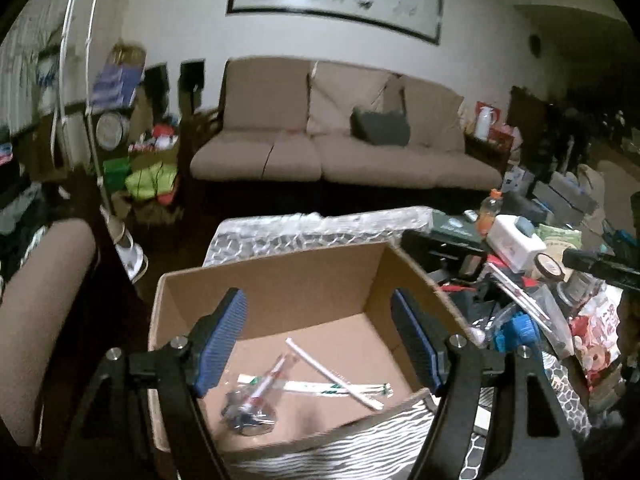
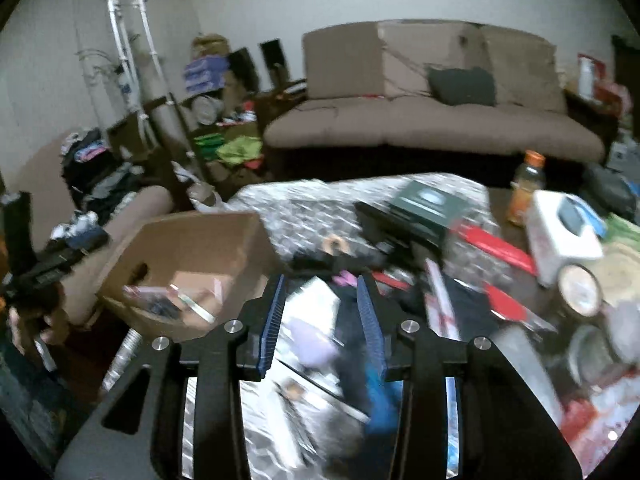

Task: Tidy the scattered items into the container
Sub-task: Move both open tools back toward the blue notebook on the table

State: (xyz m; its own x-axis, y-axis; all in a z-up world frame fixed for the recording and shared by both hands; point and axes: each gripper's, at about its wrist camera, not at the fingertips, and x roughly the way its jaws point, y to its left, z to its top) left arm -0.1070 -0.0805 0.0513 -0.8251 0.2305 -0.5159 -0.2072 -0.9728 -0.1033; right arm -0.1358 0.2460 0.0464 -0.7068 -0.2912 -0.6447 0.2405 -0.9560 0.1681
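Note:
An open cardboard box (image 1: 280, 276) stands on the patterned table. Inside lie a white straw (image 1: 332, 374), paper-wrapped chopsticks (image 1: 340, 389) and a clear bag with a metal piece (image 1: 252, 412). My left gripper (image 1: 318, 300) hangs over the box, open, with nothing between its blue pads. My right gripper (image 2: 321, 280) is open with a narrower gap and holds nothing. It hovers over the blurred pile of scattered items (image 2: 352, 320), to the right of the box (image 2: 192, 240). A blue item (image 1: 516, 328) and long wrapped sticks (image 1: 520, 296) lie in that pile.
To the right stand an orange-capped bottle (image 2: 528, 188), a white box (image 2: 560, 236), a dark green box (image 2: 428, 200), a red pack (image 2: 496, 248) and a round tin (image 2: 580, 290). A brown sofa (image 1: 344, 148) lies beyond the table. A padded armrest (image 1: 44, 292) is left of the box.

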